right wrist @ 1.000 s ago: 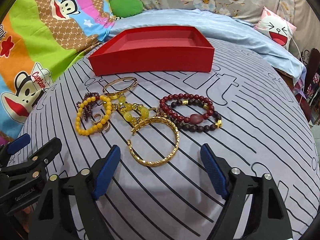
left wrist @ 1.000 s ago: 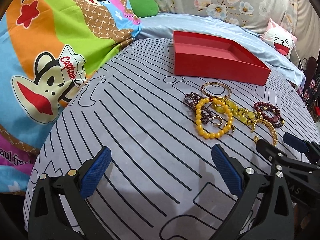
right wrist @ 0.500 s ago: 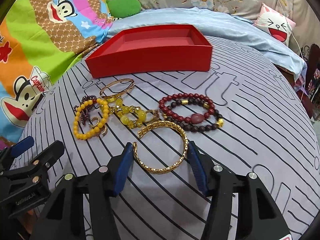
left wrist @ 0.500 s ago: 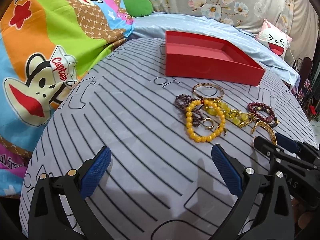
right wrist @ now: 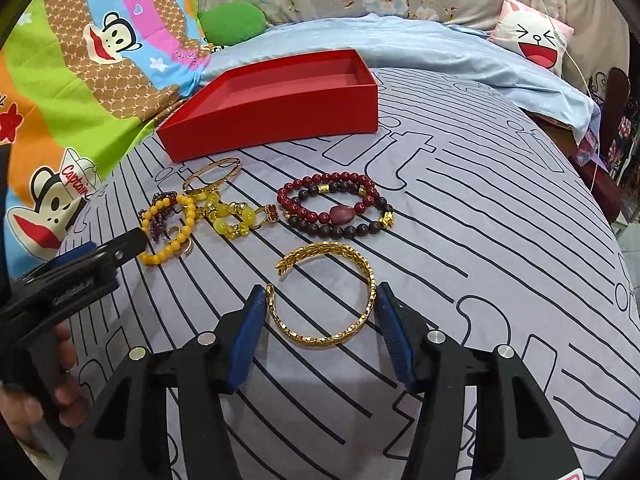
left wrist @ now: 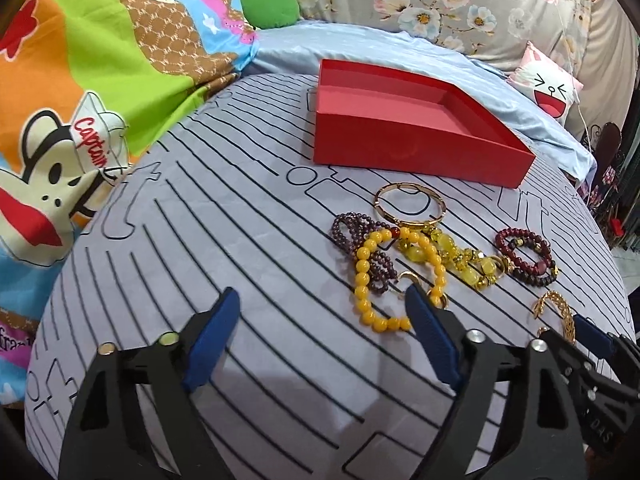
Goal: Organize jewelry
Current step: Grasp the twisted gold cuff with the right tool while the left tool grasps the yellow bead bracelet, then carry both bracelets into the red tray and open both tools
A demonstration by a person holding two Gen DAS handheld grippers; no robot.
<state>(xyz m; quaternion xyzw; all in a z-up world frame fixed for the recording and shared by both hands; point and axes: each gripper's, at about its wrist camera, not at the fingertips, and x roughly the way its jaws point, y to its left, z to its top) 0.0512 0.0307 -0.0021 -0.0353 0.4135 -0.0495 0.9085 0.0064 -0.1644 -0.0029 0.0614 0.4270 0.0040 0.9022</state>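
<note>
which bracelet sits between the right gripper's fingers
The gold open cuff bracelet, lying alone nearest the right gripper. The beaded bracelets and the thin gold bangle lie farther off, toward the red box.

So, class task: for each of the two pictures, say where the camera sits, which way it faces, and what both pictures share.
Left wrist: sits on the left gripper, facing forward and down over the bedspread at the yellow bead bracelet.
Right wrist: sits on the right gripper, facing down at the gold cuff between its fingers; a hand shows at left.
Shared: red box and the bracelets.
</note>
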